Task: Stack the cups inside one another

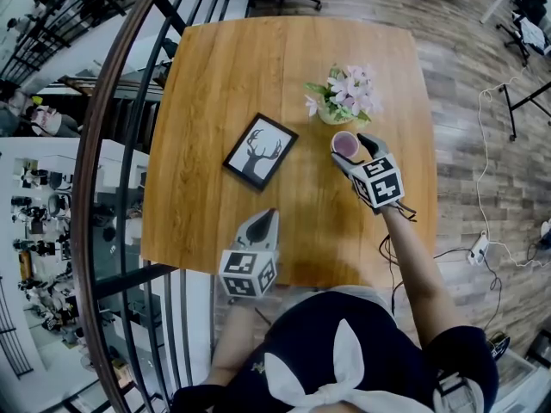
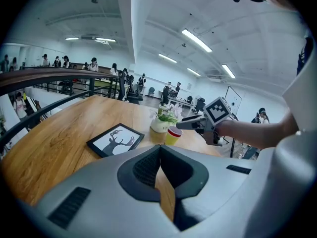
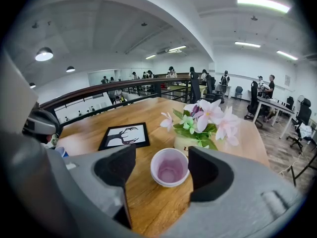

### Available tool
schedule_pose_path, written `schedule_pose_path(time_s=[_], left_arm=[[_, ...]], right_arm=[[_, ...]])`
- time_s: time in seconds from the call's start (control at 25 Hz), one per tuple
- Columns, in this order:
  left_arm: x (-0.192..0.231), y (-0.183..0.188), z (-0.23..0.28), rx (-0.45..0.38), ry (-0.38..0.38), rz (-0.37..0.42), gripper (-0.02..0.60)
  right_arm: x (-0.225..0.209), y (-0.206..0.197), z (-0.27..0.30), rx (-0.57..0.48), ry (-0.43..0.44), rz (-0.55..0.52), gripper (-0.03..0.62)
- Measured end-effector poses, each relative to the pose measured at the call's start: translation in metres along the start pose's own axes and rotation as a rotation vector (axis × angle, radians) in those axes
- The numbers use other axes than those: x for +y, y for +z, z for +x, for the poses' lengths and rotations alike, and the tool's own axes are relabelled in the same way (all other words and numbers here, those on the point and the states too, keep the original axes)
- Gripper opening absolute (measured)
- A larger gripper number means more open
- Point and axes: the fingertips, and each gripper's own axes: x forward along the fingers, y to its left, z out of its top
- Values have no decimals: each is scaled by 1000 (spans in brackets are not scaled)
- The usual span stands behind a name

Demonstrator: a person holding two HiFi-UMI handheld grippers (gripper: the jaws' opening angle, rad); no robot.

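Note:
A cup with a pink inside stands on the wooden table, just in front of the flower pot. In the left gripper view it shows a yellow wall and a red rim. From the right gripper view its rim looks doubled, as if one cup sits in another. My right gripper is open, with a jaw on each side of the cup and a gap to both. The left gripper view shows it too. My left gripper is shut on nothing, near the table's front edge.
A white pot of pink flowers stands right behind the cup. A black-framed deer picture lies left of it. A dark railing runs along the table's left side.

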Motion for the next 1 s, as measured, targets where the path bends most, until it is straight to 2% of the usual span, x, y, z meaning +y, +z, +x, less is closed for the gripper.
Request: schedule_pose_path(time_s=[0.48, 1.0], left_arm=[[-10, 6, -37, -67, 28, 20, 17], [2, -23, -102, -103, 140, -28, 17]], right_arm=[[45, 4, -41, -45, 46, -34, 330], [126, -13, -62, -27, 173, -120, 330]])
